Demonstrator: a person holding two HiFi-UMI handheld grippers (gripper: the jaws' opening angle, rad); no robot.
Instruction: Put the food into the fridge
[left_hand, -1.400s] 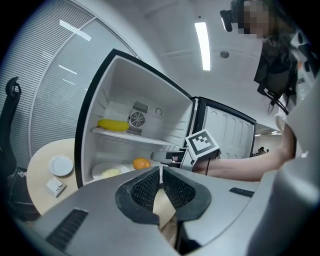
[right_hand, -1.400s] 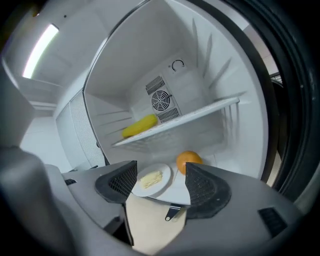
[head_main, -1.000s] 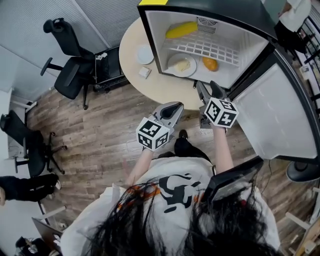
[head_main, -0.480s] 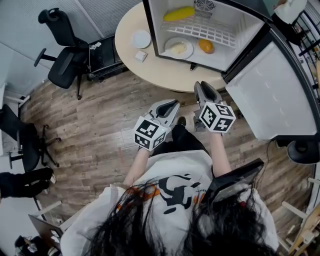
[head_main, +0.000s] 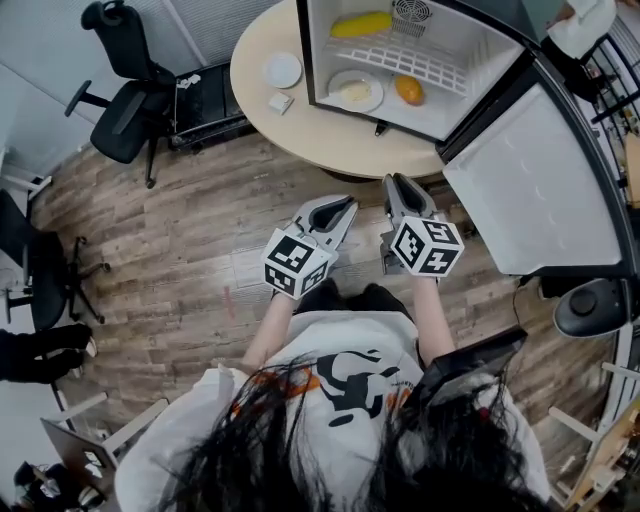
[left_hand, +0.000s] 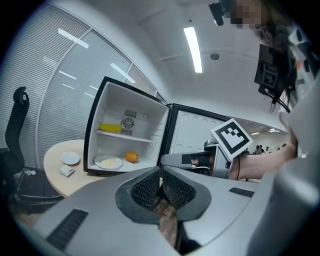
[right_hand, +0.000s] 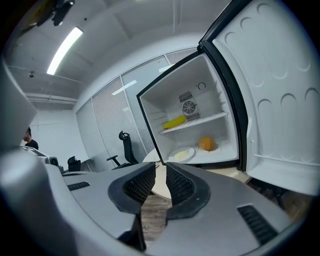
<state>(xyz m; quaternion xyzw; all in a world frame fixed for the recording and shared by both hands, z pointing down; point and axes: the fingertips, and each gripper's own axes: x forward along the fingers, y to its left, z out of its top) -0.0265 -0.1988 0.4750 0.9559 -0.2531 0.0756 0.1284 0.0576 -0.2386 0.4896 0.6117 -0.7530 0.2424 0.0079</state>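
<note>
The small fridge (head_main: 303, 60) stands open on a round table (head_main: 330, 145), its door (head_main: 530, 190) swung to the right. Inside, a long yellow food (head_main: 362, 24) lies on the wire shelf; below it are a plate of food (head_main: 354, 91) and an orange item (head_main: 408, 90). Both grippers hover over the wooden floor, short of the table. My left gripper (head_main: 340, 205) is shut and empty. My right gripper (head_main: 403, 182) holds nothing; its jaws are closing, with only a thin slit left between the pads (right_hand: 176, 182).
A white saucer (head_main: 283, 70) and a small white box (head_main: 281, 102) sit on the table left of the fridge. Black office chairs (head_main: 125, 100) stand at the left. Another person's leg (head_main: 40, 350) shows at the left edge. The open door blocks the right side.
Both grippers have drawn back from the fridge toward the body, and the view has backed away from the table. The right gripper's jaws have come together.
</note>
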